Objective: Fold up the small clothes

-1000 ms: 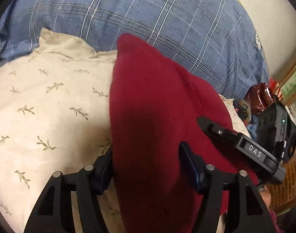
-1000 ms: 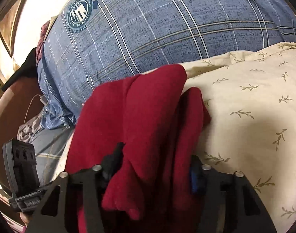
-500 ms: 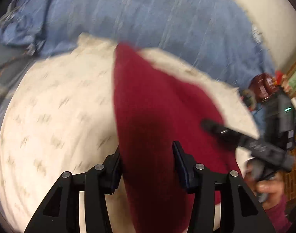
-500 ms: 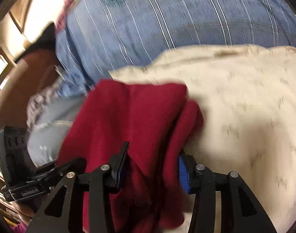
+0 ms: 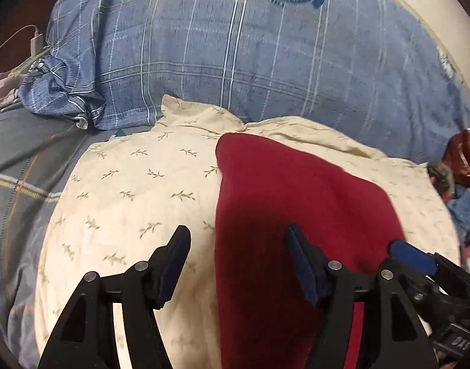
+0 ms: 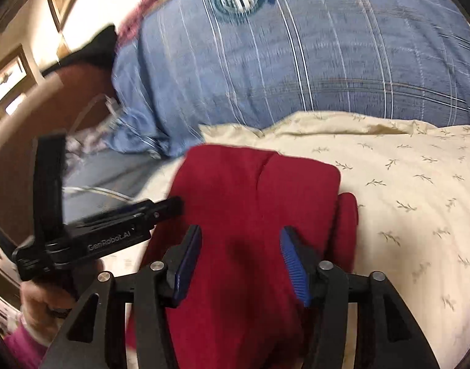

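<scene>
While we hover over the cream leaf-print pillow [image 5: 136, 190], the red garment [image 5: 296, 203] lies folded on it, blue plaid pillow [image 5: 235, 70] behind. L claw [image 5: 236, 256] is opening: left pad clear over the pillow, right pad over the cloth, no pinch. R claw [image 6: 239, 255] sits spread w/ the garment between its pads; can't tell if they touch.

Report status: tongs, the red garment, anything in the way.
Left tongs opening, pads clear of the red garment. Right tongs open over it, not pinching. Garment folded on cream pillow. Nothing in the way.
</scene>
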Demonstrator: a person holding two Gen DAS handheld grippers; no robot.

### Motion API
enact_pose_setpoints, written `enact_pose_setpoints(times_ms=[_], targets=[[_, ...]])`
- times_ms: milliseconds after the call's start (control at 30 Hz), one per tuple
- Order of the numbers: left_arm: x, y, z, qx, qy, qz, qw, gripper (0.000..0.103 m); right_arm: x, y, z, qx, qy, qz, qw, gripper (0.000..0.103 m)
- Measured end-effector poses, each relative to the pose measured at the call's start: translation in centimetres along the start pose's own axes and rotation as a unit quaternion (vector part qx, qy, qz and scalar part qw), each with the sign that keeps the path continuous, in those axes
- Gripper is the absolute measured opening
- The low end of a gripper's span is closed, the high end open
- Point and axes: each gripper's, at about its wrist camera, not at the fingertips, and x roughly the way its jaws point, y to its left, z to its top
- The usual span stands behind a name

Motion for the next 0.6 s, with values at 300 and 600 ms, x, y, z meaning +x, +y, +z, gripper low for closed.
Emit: enact_pose_setpoints(times_ms=[300,600], targets=[[5.0,-1.3,-0.2,0.013,0.015,-0.003,0.9998,0.07,4.3,-2.1,0.3,-0.032,0.013,-0.054,0.998,0.041],[1.2,-2.4,-2.2,0.028,-0.023,0.021,0.9991,0.069,-2.1,1.0,-1.7,-0.05,0.008,-0.049,0.998,0.052]])
